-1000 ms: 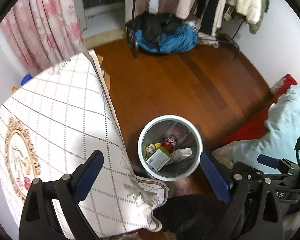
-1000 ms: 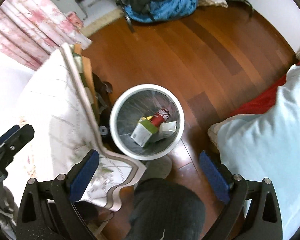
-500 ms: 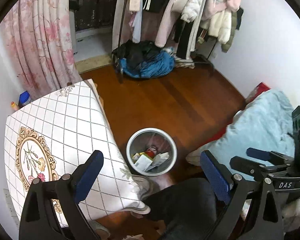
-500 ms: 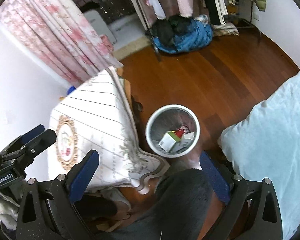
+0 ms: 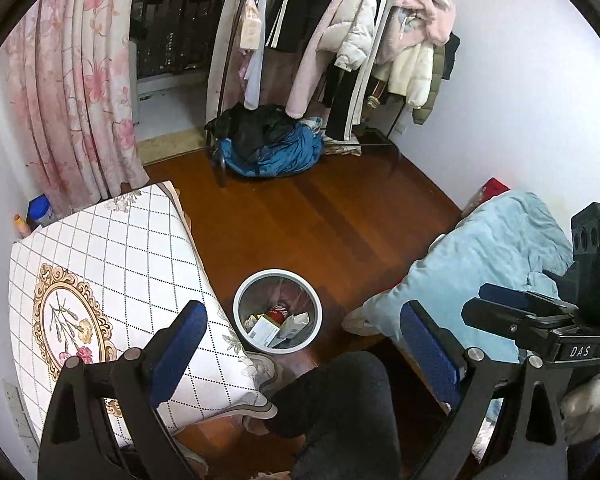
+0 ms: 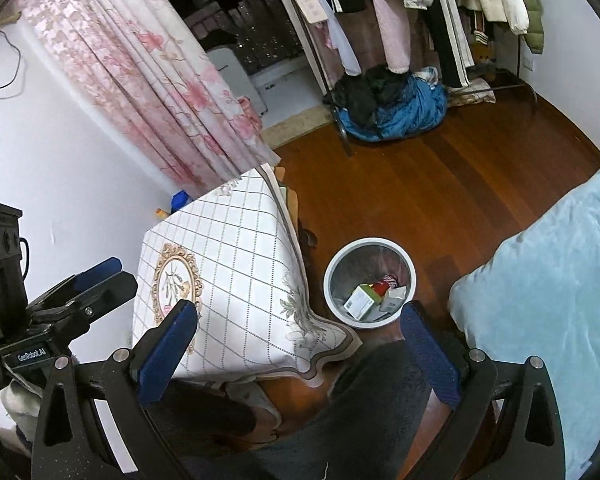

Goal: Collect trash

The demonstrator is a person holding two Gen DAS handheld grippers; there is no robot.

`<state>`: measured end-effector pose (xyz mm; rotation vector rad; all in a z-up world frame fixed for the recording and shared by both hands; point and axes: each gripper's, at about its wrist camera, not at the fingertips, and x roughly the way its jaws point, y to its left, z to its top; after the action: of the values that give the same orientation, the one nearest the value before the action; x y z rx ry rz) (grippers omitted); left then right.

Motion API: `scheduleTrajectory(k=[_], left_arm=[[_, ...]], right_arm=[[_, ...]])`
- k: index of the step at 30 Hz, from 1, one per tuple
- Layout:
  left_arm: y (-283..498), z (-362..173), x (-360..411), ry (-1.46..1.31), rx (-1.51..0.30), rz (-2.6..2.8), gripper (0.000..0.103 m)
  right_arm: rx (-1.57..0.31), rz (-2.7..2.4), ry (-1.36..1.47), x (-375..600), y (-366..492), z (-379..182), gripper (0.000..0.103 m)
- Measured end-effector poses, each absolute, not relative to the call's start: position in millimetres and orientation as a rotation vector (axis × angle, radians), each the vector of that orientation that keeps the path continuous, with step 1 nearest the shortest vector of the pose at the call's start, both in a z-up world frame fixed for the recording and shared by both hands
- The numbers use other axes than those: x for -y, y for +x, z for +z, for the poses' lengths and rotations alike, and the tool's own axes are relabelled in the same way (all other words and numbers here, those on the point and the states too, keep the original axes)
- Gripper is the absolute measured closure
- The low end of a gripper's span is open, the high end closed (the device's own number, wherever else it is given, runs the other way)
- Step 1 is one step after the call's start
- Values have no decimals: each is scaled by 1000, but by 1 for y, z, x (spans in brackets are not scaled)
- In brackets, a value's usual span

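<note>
Both my grippers have risen well clear of the bin [image 5: 278, 314], which now sits low between the fingers of the left gripper [image 5: 302, 334] and right gripper [image 6: 300, 338], each spread wide and empty, presumably because the trash [image 5: 276, 324] already lies inside.

The floor [image 5: 320, 216] is showing glossy reddish wood. The waste bin [image 5: 315, 309] is looking like smooth white plastic, lined with thin clear film, possibly a bag. Paper cartons [image 5: 265, 329] are lying matt inside. The tablecloth [image 5: 112, 264] is looking smooth, and the blue blanket [image 5: 496, 256] is appearing soft, plush cloth
</note>
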<state>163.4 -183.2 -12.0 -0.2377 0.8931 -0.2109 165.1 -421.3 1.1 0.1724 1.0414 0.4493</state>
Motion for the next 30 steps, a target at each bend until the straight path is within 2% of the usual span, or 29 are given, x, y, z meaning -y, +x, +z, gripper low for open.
scheduleTrajectory(k=[10,30], left_arm=[[150,5,180,-236,-849,-222,4],[142,5,177,-257,-877,-220,2]], right_arm=[[-1008,459,170,422,154,25,0],[-1029,469,155,416,145,26,0]])
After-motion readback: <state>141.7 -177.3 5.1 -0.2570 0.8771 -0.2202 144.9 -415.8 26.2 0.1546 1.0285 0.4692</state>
